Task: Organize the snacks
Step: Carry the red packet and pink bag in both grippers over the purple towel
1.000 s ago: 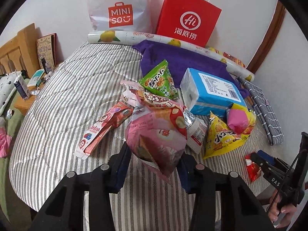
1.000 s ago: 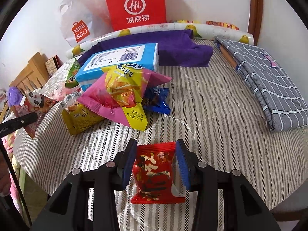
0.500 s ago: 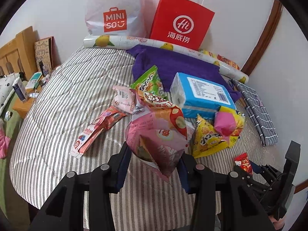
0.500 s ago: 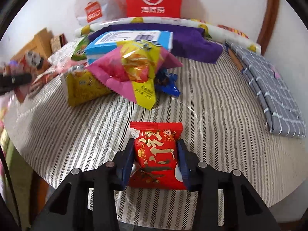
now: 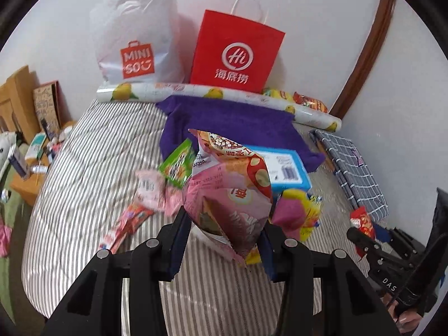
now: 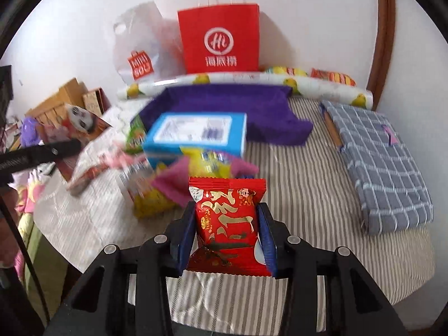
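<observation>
**Both tongs loaded, packets clear of the bed**

The left tongs (image 5: 224, 240) pinch a large pink snack bag (image 5: 226, 196) by its lower end. The bag stands up between the blue pads, crumpled, with a round red-and-white motif and a picture of small round sweets at its top flap. It hangs above the striped bed cover (image 5: 92, 173).

The right tongs (image 6: 227, 235) pinch a small red packet (image 6: 226, 218) across its width. The packet is square, glossy, with gold characters and serrated seams top and bottom; it sits upright between the pads, above the cover.

On the bed just beyond both tongs lies a loose cluster: a pink-and-yellow bag (image 6: 201, 173), a blue box (image 6: 196, 134) with a white label, a green packet (image 5: 177, 165), a pale pink packet (image 5: 151, 190) and a long red packet (image 5: 126, 224); several are blurred. Behind them lies a purple cloth (image 6: 238, 106), then a lemon-print roll (image 5: 168, 91). A red paper bag (image 5: 235, 53) and a white plastic bag (image 5: 134, 36) stand against the wall. A folded grey checked cloth (image 6: 383, 162) lies at the right edge.
</observation>
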`<state>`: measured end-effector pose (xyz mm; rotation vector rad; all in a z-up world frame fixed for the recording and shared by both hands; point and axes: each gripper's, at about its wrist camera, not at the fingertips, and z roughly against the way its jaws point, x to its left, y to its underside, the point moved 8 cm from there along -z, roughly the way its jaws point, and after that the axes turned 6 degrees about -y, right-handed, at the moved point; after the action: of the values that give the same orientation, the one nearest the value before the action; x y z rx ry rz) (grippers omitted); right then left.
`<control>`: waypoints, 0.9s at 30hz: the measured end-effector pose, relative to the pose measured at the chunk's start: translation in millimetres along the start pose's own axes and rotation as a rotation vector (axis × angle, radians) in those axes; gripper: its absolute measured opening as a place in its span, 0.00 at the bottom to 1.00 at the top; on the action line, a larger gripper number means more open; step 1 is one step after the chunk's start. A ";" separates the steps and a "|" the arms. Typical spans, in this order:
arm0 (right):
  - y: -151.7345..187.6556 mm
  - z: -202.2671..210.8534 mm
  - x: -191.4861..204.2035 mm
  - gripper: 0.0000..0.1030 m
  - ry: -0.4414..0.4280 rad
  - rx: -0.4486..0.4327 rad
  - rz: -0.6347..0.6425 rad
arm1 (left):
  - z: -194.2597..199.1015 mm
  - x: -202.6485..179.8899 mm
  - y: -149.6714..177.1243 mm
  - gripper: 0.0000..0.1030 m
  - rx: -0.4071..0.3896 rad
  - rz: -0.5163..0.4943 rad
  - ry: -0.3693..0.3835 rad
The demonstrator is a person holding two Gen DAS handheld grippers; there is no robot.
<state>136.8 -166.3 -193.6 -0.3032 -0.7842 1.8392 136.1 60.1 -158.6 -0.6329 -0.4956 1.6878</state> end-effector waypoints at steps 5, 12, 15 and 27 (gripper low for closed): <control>-37.1 6.7 5.8 0.41 0.006 -0.048 0.016 | -0.8 -9.4 -27.8 0.41 -0.019 -0.025 0.009; -86.6 -0.9 1.7 0.41 0.013 -0.088 0.010 | -11.0 -18.8 -68.4 0.41 -0.040 -0.067 -0.006; -108.4 -7.1 -4.0 0.41 0.044 -0.109 0.017 | -16.8 -20.9 -85.3 0.41 -0.050 -0.081 -0.007; -163.9 -55.3 -26.8 0.41 0.027 -0.119 -0.028 | -64.2 -28.4 -136.4 0.41 -0.050 -0.114 -0.017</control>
<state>298.2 -133.8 -134.1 -0.3902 -0.8768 1.7620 283.7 59.1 -117.0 -0.6156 -0.5773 1.5779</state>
